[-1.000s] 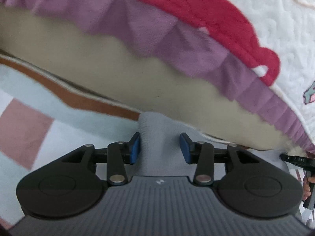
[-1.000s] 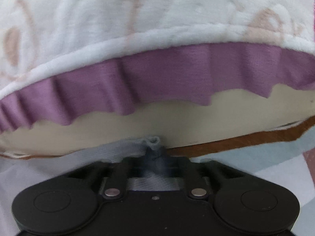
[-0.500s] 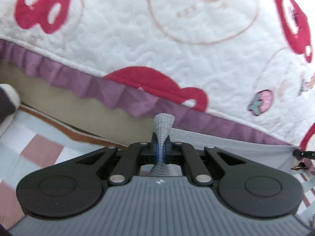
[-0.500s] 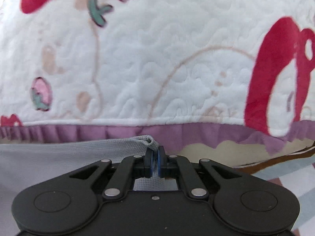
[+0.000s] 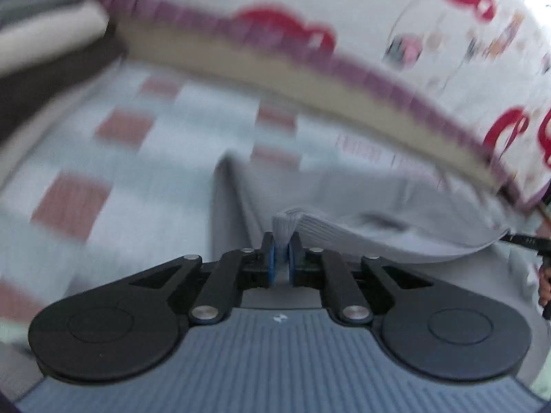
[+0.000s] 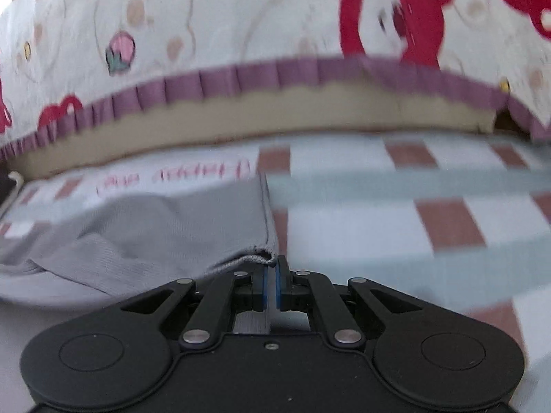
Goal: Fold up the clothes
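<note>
A grey knit garment point(image 5: 378, 220) hangs stretched between my two grippers above a checked mat. My left gripper point(image 5: 280, 251) is shut on a bunched ribbed edge of it, and the cloth spreads away to the right in the blurred left wrist view. In the right wrist view the grey garment point(image 6: 165, 234) spreads to the left, sagging onto the mat. Its hem corner is pinched at the tips of my right gripper point(image 6: 270, 275), which is shut on it. More of the cloth shows behind the pads.
A bed with a white quilt point(image 6: 241, 17) printed in red, a purple frill point(image 6: 241, 75) and a beige side point(image 6: 275, 113) runs across the back. The checked mat point(image 6: 413, 186), pale blue with pink squares, covers the floor. A hand point(image 5: 544, 282) shows at the right edge.
The left gripper went from open around the grey edge to shut on it. Both grippers then drew back from the bed, bringing the garment out over the checked mat.
</note>
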